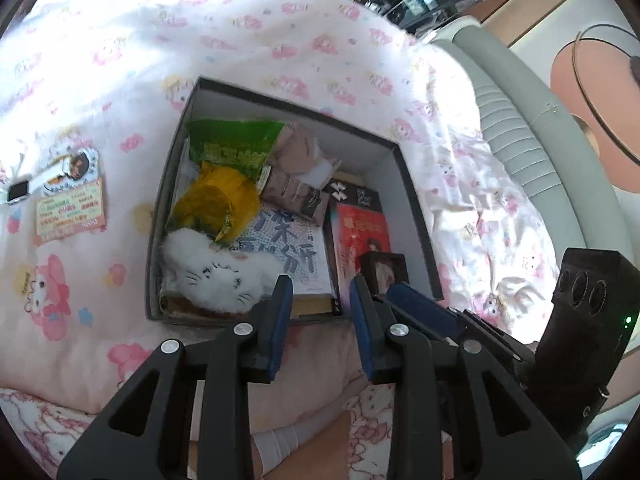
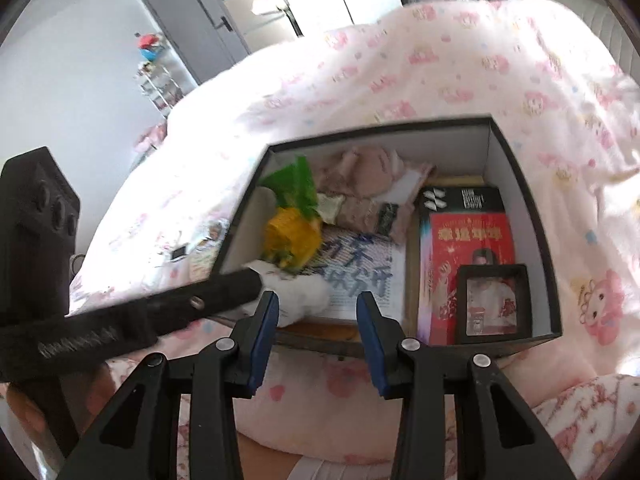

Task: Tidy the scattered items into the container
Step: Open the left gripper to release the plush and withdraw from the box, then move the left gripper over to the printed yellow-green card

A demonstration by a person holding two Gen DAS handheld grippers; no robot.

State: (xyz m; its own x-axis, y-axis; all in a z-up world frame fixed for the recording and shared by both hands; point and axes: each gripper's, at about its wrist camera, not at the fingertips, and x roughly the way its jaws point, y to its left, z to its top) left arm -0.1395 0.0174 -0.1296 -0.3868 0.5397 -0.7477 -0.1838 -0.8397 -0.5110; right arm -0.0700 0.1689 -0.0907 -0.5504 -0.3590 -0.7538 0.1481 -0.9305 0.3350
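A black open box (image 1: 416,208) (image 2: 536,216) sits on the pink bedspread. Inside lie a white plush cat (image 1: 216,276) (image 2: 300,296), a yellow bag (image 1: 216,200) (image 2: 292,236), a green packet (image 1: 232,140) (image 2: 296,184), brown packets (image 1: 296,168), a red booklet (image 1: 362,236) (image 2: 468,248) and a small black picture frame (image 1: 384,272) (image 2: 492,300). On the bedspread left of the box lie a printed card (image 1: 72,208) and a small white device (image 1: 18,191). My left gripper (image 1: 320,292) is open and empty over the box's near edge. My right gripper (image 2: 316,308) is open and empty, also at the near edge.
The right gripper's body (image 1: 588,328) stands close to the right of my left gripper; the left gripper's finger (image 2: 168,308) crosses the right wrist view. A grey padded bed frame (image 1: 520,128) borders the bed on the right. A grey door (image 2: 196,20) and a shelf (image 2: 160,80) stand beyond.
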